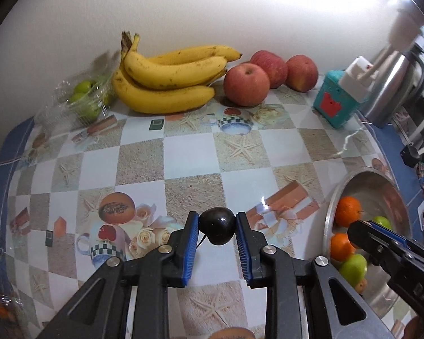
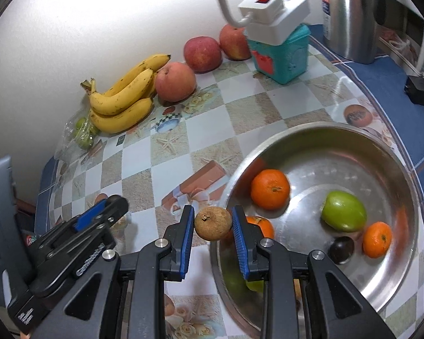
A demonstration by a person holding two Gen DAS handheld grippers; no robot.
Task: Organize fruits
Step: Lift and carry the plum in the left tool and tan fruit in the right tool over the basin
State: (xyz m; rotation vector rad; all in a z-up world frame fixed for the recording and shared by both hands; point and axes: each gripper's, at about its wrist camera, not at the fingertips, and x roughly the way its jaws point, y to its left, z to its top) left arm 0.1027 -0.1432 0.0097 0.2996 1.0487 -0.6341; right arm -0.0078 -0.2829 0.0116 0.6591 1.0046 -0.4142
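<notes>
My left gripper (image 1: pixel 217 227) is shut on a dark round fruit (image 1: pixel 217 229) and holds it above the patterned table, left of the steel bowl (image 1: pixel 387 186). My right gripper (image 2: pixel 213 223) is shut on a brown round fruit (image 2: pixel 212 223) at the bowl's (image 2: pixel 311 135) near left rim. The bowl holds oranges (image 2: pixel 270 188), a green fruit (image 2: pixel 343 210) and a dark fruit (image 2: pixel 341 250). A banana bunch (image 1: pixel 166 79), three red apples (image 1: pixel 246 84) and a clear bag of green fruits (image 1: pixel 84 99) lie along the back wall.
A teal box (image 1: pixel 336 101) with a white power strip (image 2: pixel 274 8) on it stands at the back right. A steel kettle (image 2: pixel 350 14) stands beyond it. A black adapter (image 2: pixel 419 89) lies at the table's right edge. The left gripper body shows in the right wrist view (image 2: pixel 79 243).
</notes>
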